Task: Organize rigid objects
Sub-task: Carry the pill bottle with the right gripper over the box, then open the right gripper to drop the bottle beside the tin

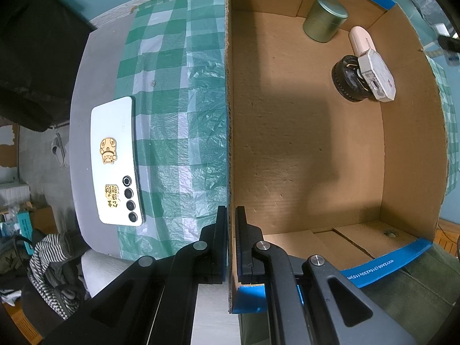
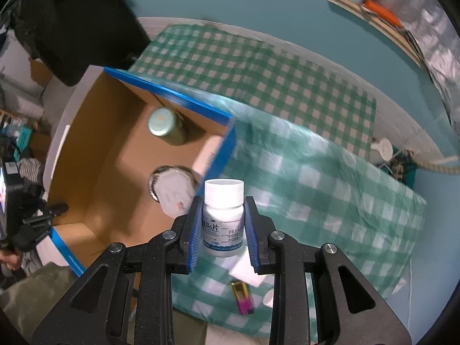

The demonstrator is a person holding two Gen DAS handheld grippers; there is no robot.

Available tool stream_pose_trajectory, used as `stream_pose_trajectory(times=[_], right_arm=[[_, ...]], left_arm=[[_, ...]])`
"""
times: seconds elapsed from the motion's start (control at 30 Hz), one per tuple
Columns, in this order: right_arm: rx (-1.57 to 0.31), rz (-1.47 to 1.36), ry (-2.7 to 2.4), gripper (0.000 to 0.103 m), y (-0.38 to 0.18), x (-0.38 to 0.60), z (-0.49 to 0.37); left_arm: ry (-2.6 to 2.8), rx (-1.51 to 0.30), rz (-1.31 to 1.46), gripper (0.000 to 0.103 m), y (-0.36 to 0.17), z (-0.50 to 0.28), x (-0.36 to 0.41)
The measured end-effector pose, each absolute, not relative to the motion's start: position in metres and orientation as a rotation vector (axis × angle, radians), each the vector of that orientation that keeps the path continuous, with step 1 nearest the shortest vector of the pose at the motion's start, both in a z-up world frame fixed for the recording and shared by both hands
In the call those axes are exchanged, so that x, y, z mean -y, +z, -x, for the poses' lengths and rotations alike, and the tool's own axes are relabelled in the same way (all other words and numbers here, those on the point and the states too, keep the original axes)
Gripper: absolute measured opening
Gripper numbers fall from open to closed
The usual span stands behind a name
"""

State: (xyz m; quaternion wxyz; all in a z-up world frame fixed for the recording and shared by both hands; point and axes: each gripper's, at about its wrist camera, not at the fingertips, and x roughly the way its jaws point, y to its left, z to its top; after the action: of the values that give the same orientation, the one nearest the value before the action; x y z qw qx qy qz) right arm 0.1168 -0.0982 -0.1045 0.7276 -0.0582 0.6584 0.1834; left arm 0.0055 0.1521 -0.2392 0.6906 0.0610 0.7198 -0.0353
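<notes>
An open cardboard box (image 1: pixel 287 143) with blue tape on its rim stands on a green checked cloth. My left gripper (image 1: pixel 230 215) points straight down and is shut on the box's left wall. Inside lie a green tin (image 1: pixel 326 18), a pink-white tube (image 1: pixel 360 40), a black round object (image 1: pixel 345 80) and a grey-white pack (image 1: pixel 378 79). My right gripper (image 2: pixel 223 210) is shut on a white pill bottle (image 2: pixel 224 221), held upright above the cloth beside the box's (image 2: pixel 115 149) near right corner. The green tin (image 2: pixel 162 120) shows there too.
A white phone (image 1: pixel 115 161) with gold stickers lies face down left of the box. A pink-gold lighter (image 2: pixel 243 297) and a white card (image 2: pixel 247 270) lie on the cloth under the right gripper. A black chair back (image 2: pixel 74 20) stands behind the box.
</notes>
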Motion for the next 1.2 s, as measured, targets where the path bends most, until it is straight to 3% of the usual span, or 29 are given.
stream_pose_trajectory(times=[0.5,1.2], right_arm=[[-1.449,0.215,0.495,0.027,-0.12,0.038,-0.136],[-1.463,0.214,0.491,0.027,-0.13,0.03,-0.141]], left_arm=[[-0.082,-1.606,-0.137,0.005,-0.239,-0.005,-0.157],[-0.085,-1.605,-0.142,0.005,-0.236,-0.005,-0.152]])
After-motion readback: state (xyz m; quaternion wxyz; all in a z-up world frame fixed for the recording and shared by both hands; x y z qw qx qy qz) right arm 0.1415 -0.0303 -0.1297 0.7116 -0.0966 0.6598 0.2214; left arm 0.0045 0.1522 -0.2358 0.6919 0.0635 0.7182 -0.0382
